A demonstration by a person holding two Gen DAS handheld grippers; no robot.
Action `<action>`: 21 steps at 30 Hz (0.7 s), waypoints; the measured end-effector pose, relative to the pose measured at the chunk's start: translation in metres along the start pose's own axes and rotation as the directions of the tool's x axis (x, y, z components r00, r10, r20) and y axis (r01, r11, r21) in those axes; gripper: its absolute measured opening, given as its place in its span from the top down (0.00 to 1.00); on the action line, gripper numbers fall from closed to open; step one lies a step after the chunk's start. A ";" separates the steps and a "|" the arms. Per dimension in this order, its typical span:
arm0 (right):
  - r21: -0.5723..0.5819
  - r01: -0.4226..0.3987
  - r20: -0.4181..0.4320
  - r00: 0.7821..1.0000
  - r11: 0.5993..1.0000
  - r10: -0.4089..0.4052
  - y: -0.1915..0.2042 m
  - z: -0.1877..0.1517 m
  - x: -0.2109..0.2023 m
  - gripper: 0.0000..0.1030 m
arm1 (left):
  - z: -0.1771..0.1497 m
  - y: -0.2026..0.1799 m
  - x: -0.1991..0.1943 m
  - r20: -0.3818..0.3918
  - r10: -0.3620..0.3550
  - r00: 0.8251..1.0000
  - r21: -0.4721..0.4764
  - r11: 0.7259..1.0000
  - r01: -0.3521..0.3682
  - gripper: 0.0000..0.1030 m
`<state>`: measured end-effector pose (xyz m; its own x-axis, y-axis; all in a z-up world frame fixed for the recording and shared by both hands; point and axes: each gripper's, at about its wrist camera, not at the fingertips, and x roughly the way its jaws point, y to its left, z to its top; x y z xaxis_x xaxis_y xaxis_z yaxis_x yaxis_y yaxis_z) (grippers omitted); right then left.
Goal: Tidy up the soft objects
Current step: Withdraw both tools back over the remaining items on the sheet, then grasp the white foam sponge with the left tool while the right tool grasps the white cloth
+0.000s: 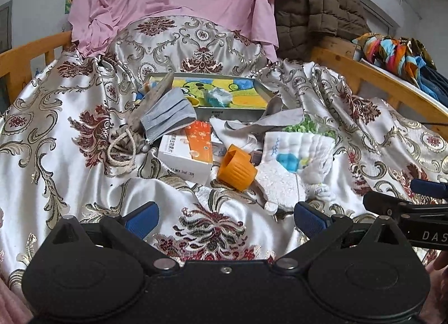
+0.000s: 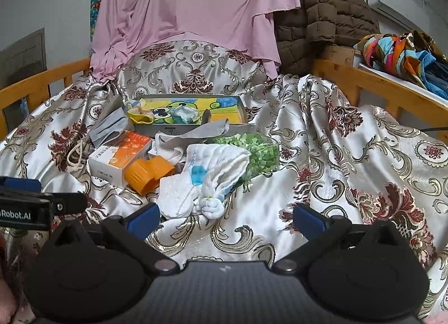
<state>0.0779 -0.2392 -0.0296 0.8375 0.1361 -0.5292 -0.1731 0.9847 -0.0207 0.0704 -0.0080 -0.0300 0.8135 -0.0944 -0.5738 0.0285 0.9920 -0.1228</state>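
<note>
Both jaws are spread wide with nothing in them: left gripper [image 1: 225, 216] and right gripper [image 2: 226, 216] hover side by side over the satin bedspread [image 1: 56, 139]. Soft stuff sits in a messy pile just ahead of the fingers. White baby cloth [image 2: 207, 172] lies closest, right in front of the right gripper's left finger. Grey face mask [image 1: 168, 116] is further out and left of the left gripper, draped against the picture tray [image 1: 263, 90]. Orange cap [image 1: 236, 168] sits between them, touching a white-orange box [image 1: 187, 153].
</note>
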 end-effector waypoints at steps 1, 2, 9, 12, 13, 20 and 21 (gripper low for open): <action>0.005 -0.002 0.000 1.000 1.000 0.002 0.000 0.000 0.001 0.00 | 0.001 0.000 0.001 0.004 -0.002 1.000 -0.002 1.000 0.002 0.01; 0.013 -0.005 -0.002 1.000 1.000 0.005 -0.002 0.002 0.002 0.00 | 0.001 0.000 0.001 0.010 -0.006 1.000 -0.006 1.000 0.006 0.01; 0.061 -0.049 -0.027 0.998 0.997 0.050 -0.009 0.008 0.017 0.00 | 0.005 0.003 0.007 0.039 -0.029 0.999 -0.034 0.999 0.030 0.01; 0.076 -0.062 -0.034 0.997 0.995 0.065 -0.010 0.012 0.023 0.00 | 0.006 0.005 0.013 0.028 -0.043 0.999 -0.053 0.998 0.044 0.01; 0.080 -0.068 -0.037 0.997 0.994 0.071 -0.011 0.013 0.026 0.00 | 0.006 0.006 0.015 0.025 -0.049 0.999 -0.061 0.997 0.050 0.01; 0.056 -0.080 -0.019 0.996 0.995 0.082 -0.016 0.026 0.041 0.00 | 0.010 0.005 0.027 0.033 -0.074 0.997 -0.069 0.995 0.076 0.01; 0.057 -0.084 -0.010 0.996 0.995 0.084 -0.017 0.028 0.043 0.00 | 0.010 0.004 0.028 0.040 -0.079 0.996 -0.065 0.995 0.082 0.01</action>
<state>0.1309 -0.2469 -0.0283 0.8146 0.2176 -0.5377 -0.2129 0.9744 0.0719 0.0994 -0.0060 -0.0383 0.8313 -0.1693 -0.5294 0.0571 0.9735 -0.2216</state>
